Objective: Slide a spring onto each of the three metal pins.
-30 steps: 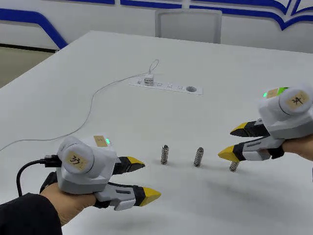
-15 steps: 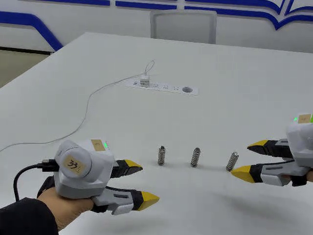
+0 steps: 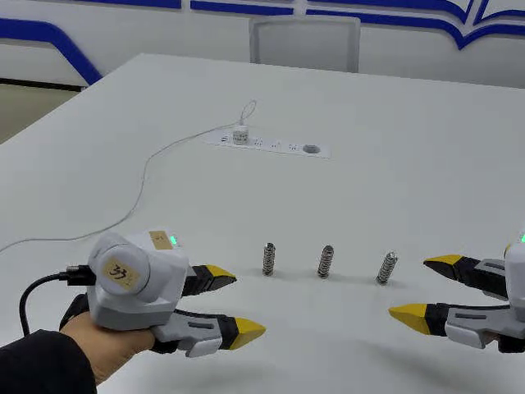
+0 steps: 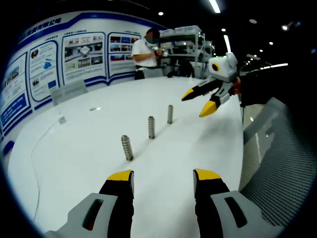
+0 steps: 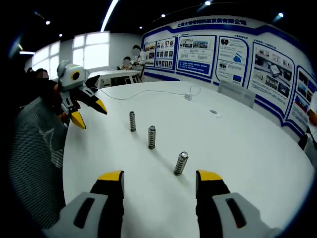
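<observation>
Your right claw [image 3: 410,286] runs off the head view's right edge, most of its body cut away. The three springs [image 3: 326,261] hide whatever stands inside their coils. The white cable [image 3: 143,182] leaves at the left edge. Print on the wall posters [image 5: 198,54] is too small to read.

1. We note a large white table [image 3: 394,115] taking up most of the head view, its surface matt and evenly lit.
2. A grey chair [image 3: 305,45] stands at the table's far end, before a white wall [image 3: 180,29] with blue curved stripes.
3. A white power strip [image 3: 267,145] lies on the table. A white cable [image 3: 145,176] runs from it toward the left edge.
4. Beige floor [image 3: 25,103] shows left of the table.
5. In the right gripper view we record blue-framed display panels [image 5: 205,54] on the wall, bright windows [image 5: 91,47] and a ceiling strip light [image 5: 110,15].
6. In the left gripper view we record a dark ceiling, metal shelving [image 4: 190,42] at the back and a person [image 4: 146,52] standing near it.
</observation>
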A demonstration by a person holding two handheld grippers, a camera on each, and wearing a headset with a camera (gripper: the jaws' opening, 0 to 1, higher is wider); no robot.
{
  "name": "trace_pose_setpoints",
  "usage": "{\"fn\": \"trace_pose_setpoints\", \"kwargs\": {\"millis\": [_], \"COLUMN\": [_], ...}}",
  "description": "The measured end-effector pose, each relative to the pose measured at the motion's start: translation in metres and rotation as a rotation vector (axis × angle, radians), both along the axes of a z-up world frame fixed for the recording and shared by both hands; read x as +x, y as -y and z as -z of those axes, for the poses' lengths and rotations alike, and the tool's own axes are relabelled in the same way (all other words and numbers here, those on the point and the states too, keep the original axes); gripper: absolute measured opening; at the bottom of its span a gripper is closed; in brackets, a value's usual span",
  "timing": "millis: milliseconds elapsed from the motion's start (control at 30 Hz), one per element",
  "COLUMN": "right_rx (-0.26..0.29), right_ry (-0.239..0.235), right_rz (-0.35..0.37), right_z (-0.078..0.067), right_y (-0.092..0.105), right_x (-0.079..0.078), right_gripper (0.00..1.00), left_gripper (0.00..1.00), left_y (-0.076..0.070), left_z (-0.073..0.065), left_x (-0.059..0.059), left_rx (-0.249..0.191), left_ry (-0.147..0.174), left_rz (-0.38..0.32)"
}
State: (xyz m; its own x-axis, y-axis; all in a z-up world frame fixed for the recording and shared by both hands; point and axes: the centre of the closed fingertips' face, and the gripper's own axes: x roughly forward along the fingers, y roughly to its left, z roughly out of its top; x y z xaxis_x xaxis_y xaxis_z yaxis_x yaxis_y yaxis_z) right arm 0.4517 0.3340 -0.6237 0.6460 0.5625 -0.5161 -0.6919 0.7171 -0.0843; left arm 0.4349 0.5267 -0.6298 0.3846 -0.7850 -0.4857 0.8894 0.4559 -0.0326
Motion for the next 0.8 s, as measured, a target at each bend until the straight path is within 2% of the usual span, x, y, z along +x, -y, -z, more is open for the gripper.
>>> {"fn": "trace_pose_setpoints", "kwargs": {"millis": [300,800], "right_rx": [0.041,0.052], "right_ry": [0.006,0.005], "right_rz": [0.044,0.065], "right_z": [0.0013,-0.0001], "right_y": [-0.0024,-0.0029], "right_x": [-0.0027,-0.0044], "right_gripper": [0.60,0.60], "left_gripper": [0.50,0.53], "left_y": [-0.0027,-0.0047], "left_z": [-0.0004,-0.0007], "left_x": [0.0026,0.0053], "left_rx": [-0.012,-0.022], "left_ry": [-0.006,-0.012], "left_rz": [-0.020,-0.040]}}
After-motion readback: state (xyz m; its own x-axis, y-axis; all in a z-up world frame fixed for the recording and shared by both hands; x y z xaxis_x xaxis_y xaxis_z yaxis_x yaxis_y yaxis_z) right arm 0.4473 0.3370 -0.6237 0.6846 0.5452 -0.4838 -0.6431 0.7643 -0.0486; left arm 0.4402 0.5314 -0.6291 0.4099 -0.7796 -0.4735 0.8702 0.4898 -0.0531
